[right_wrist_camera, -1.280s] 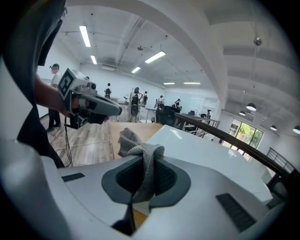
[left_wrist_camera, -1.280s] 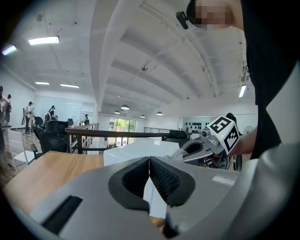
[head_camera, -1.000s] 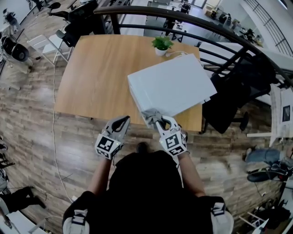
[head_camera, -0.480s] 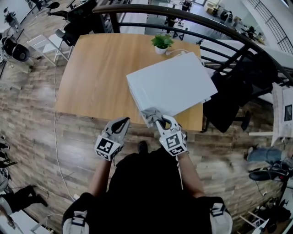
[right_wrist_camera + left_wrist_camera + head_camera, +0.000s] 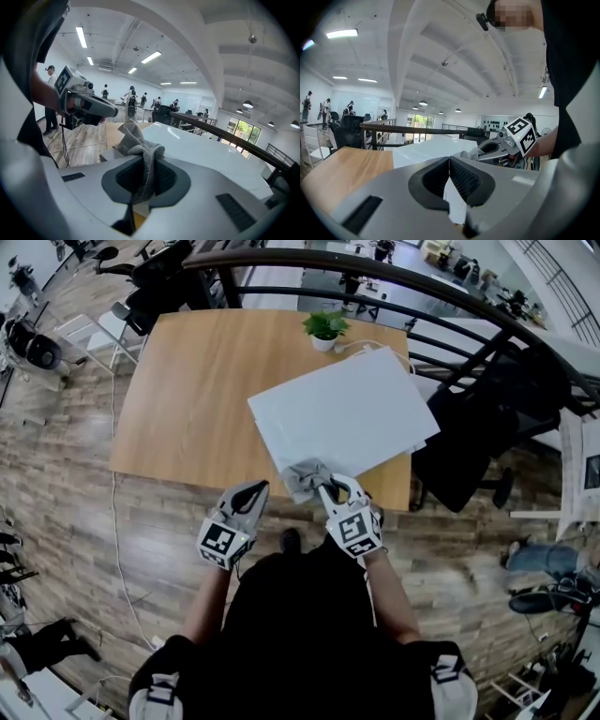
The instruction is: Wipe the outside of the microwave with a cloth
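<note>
Compared with a second ago, the whole scene sits slightly further left in the head view, yet the right gripper (image 5: 328,487) keeps its place at the microwave's near corner and the left gripper (image 5: 249,490) still hangs beside it. The white microwave (image 5: 342,413) stands on the right half of the wooden table (image 5: 197,381), turned askew, with one corner toward the table's near edge and its right side close to the table's right edge. The right gripper pinches a grey cloth (image 5: 305,479); its own view shows the cloth (image 5: 138,143) clamped between the two dark pads of the right gripper (image 5: 145,173) and rising above them in a crumpled fold. That fold lies against the microwave's near corner, spilling just left of the claw's tips, with the white top of the microwave (image 5: 201,150) stretching away beyond. The left gripper (image 5: 449,164) has its jaws pressed together with nothing held; it is off the table, in front of its near edge and just left of the right gripper (image 5: 483,150). From the right gripper's view the left gripper (image 5: 110,110) appears at the left, over the wood floor. A small potted plant (image 5: 323,329) stands at the table's far edge, just beyond the microwave's far corner, and a white cord (image 5: 361,348) runs beside it. A dark curved railing (image 5: 422,287) passes behind the table.
</note>
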`<state>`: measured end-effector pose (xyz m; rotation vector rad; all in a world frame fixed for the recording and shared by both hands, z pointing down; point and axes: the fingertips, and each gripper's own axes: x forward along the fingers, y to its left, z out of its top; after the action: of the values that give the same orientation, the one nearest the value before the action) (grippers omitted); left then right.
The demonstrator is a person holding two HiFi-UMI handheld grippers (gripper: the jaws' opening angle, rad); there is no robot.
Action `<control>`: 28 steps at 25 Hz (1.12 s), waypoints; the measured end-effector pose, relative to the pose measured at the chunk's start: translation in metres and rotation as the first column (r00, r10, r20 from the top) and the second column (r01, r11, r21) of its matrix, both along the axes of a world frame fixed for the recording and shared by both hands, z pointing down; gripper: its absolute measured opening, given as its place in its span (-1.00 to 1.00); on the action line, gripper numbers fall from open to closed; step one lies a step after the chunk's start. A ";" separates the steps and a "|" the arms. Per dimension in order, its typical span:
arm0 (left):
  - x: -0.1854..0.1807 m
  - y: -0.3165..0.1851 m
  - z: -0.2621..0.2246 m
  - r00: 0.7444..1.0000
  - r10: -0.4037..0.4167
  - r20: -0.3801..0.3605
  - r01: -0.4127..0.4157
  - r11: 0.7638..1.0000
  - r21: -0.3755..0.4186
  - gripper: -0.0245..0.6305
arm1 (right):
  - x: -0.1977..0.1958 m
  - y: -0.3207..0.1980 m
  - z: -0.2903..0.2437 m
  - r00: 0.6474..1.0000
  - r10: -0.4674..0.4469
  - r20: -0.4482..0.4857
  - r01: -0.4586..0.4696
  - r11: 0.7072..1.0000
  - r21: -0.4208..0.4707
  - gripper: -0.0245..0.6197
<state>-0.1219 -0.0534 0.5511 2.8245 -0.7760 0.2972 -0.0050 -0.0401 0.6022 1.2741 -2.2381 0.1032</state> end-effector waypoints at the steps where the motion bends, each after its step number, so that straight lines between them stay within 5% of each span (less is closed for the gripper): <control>1: 0.003 0.000 -0.001 1.000 0.004 -0.001 -0.004 1.000 0.006 -0.92 | 0.002 -0.001 -0.001 1.000 -0.007 -0.004 0.007 1.000 0.004 -0.85; 28: 0.055 -0.011 -0.007 0.998 -0.058 -0.008 0.058 0.998 -0.015 -0.92 | 0.087 -0.018 0.001 1.000 0.004 -0.027 -0.004 1.000 -0.018 -0.85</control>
<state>-0.0673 -0.0647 0.5446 2.7824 -0.8488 0.2810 0.0815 -0.0578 0.6028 1.2635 -2.2071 0.1068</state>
